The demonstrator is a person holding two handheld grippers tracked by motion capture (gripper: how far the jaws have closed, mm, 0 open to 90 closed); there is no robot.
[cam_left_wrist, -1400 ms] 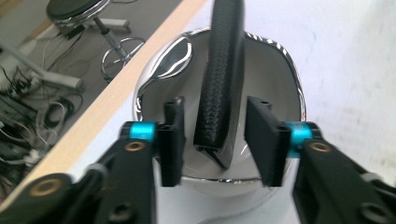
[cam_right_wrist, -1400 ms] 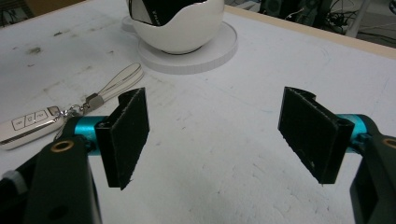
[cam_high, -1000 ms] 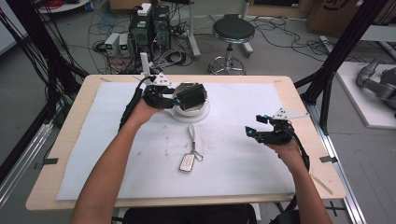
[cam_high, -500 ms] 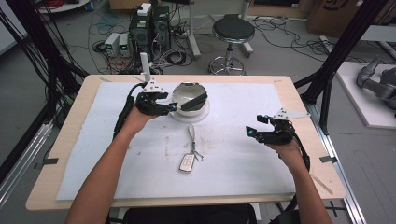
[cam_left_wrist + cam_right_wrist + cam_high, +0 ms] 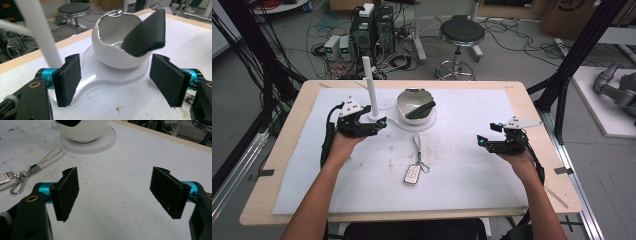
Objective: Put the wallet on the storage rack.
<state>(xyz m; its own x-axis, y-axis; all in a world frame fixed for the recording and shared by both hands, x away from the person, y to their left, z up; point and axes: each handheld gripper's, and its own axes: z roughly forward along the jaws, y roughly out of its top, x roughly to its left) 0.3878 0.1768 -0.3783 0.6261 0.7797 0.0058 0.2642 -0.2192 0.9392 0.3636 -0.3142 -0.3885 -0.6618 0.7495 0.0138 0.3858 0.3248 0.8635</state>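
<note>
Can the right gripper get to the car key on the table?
Probably yes: the right gripper is open, and only bare white mat lies between it and the car key.

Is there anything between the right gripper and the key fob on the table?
Nothing visible: bare white mat lies between the right gripper and the key fob. The bowl sits farther back, off that line.
</note>
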